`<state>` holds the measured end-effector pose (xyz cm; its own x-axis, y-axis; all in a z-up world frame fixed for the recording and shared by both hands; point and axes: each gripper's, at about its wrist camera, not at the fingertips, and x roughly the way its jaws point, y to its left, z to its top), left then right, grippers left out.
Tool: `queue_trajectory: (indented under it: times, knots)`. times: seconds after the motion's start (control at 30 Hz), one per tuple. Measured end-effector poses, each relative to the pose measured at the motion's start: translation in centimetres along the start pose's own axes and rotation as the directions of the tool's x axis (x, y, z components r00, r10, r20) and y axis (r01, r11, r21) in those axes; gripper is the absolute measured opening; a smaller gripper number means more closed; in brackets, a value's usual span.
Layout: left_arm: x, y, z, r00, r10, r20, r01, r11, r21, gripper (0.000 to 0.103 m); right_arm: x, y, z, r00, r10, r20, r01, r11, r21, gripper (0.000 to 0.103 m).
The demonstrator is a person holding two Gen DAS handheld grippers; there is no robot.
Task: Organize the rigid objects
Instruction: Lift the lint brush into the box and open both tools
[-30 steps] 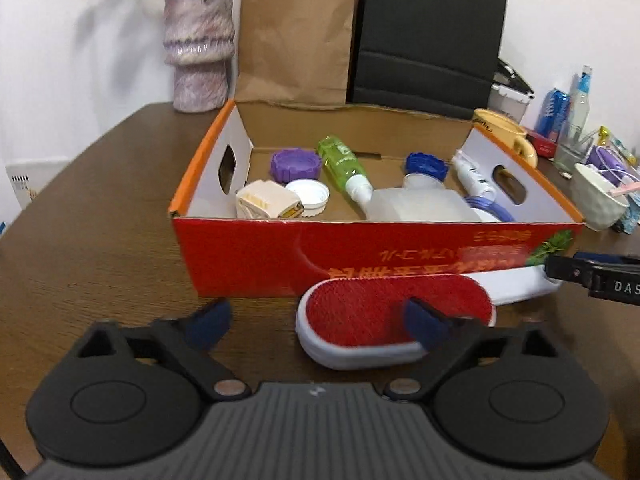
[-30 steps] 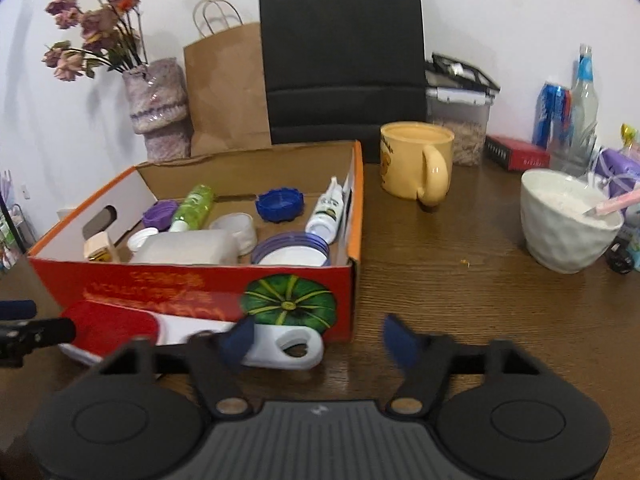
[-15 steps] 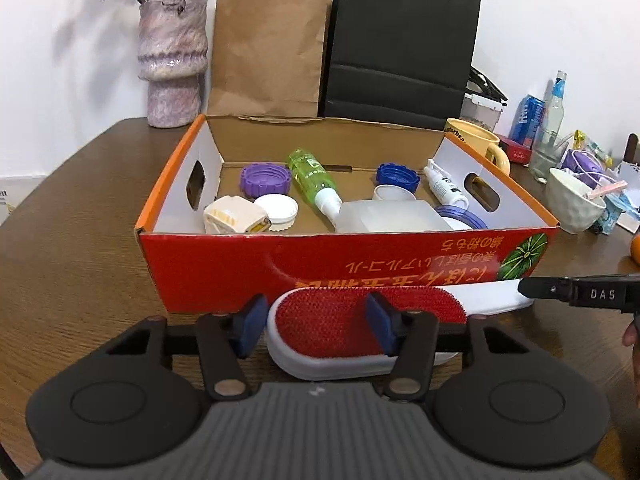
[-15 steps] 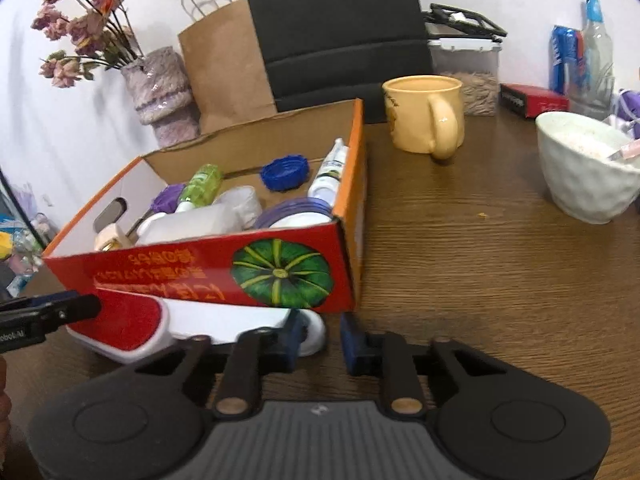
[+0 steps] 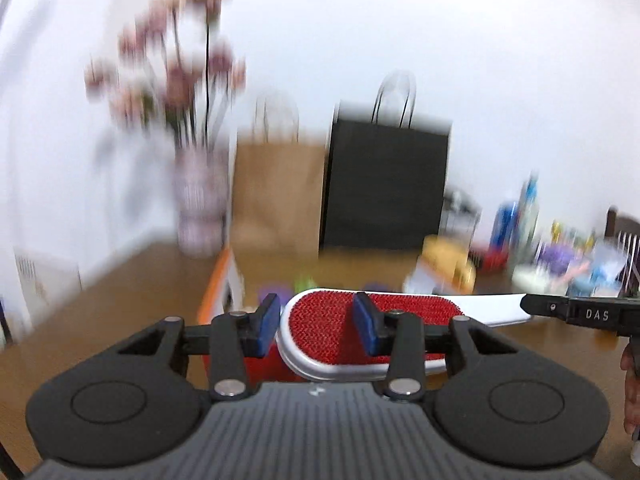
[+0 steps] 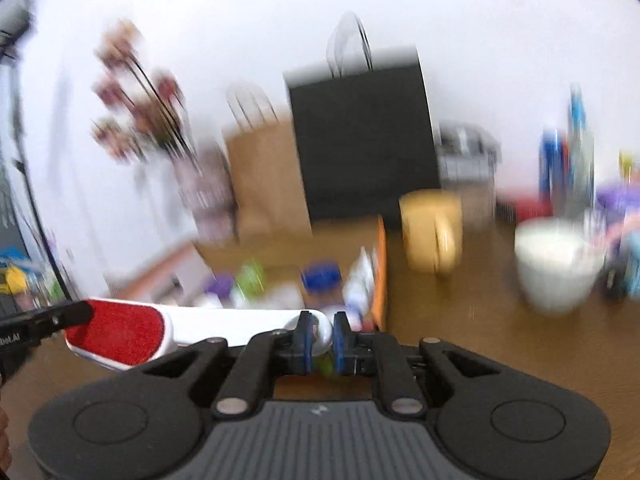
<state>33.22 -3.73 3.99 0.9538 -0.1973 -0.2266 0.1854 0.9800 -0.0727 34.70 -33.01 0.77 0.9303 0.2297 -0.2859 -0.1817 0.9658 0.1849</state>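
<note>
A: Big picture first: the table [image 6: 460,320] runs wide and brown, and the box [image 6: 380,264] sits open in the middle of it, already stocked with caps and bottles, blurred here.

B: And the brush [image 5: 360,332] is up in the air just this side of the box, above its near wall by the look of it. It reads as a two-handed carry.

A: Why both hands? It's long. One grip at the red pad, one at the far handle end keeps it level, I'd say, so it clears the rim.

B: Left gripper [image 5: 316,330] straddles the red head, jaws closing, its right pad against the bristles; the left pad sits just beside the white edge, and whether it touches I can't tell.

A: Right gripper [image 6: 320,340] is clenched hard on the handle's rounded tip, fingers nearly together.

B: Mug [image 6: 432,236] and bowl [image 6: 556,264] stand off to the right of the box, well out of the brush's way.

A: My call: next comes the swing over and down among the bottles.
</note>
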Motion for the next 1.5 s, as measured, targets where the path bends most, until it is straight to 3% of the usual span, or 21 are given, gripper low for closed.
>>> queue_trajectory:
  times: [0.07,0.17,0.43,0.57,0.8,1.07,1.2,1.37,1.43,1.5]
  knots:
    - [-2.4,-0.4,-0.1,0.996,0.005,0.093,-0.006,1.0,0.018,0.04,-2.5,1.2,-0.3,0.995,0.0,0.095,0.003,0.999,-0.032,0.012]
    - [-4.2,-0.1,-0.2,0.994,-0.021,0.112,0.022,1.0,-0.009,0.04,-4.8,2.0,-0.6,0.985,-0.007,0.174,0.013,0.999,-0.037,0.012]
    - [-7.0,0.3,0.3,0.99,-0.019,0.141,0.021,1.0,-0.01,0.04,-7.2,3.3,-0.4,0.983,0.001,0.184,0.002,1.0,-0.021,0.012]
    - [-6.0,0.8,1.1,0.991,-0.03,0.133,0.033,0.999,-0.024,0.04,-6.3,3.2,0.5,0.986,-0.009,0.165,0.013,1.0,-0.026,0.012]
    - [1.2,2.2,3.1,0.992,-0.047,0.115,0.053,0.998,-0.042,0.04,0.0,2.1,3.3,0.99,-0.027,0.14,0.031,0.999,-0.028,0.012]
    - [13.1,4.1,5.5,0.999,-0.024,0.048,0.026,0.999,-0.044,0.04,12.0,-0.1,7.2,0.998,-0.014,0.053,0.013,1.0,0.013,0.012]
    - [18.3,5.3,6.4,1.0,0.0,-0.013,-0.001,0.997,-0.072,0.04,17.3,-0.7,8.0,1.0,-0.011,-0.007,0.011,0.999,0.032,0.012]
    - [21.7,6.3,6.2,0.999,0.016,-0.036,-0.018,0.998,-0.065,0.04,20.5,-0.8,7.7,0.998,-0.019,-0.053,0.02,1.0,0.015,0.012]
    - [22.9,6.5,6.3,0.997,0.015,-0.078,-0.019,0.999,-0.046,0.04,21.7,-1.1,7.7,0.995,-0.019,-0.099,0.022,1.0,0.021,0.012]
    - [25.1,6.3,6.6,0.976,0.001,-0.217,-0.002,1.0,-0.005,0.04,23.9,-1.8,8.1,0.972,-0.035,-0.232,0.048,0.997,0.054,0.013]
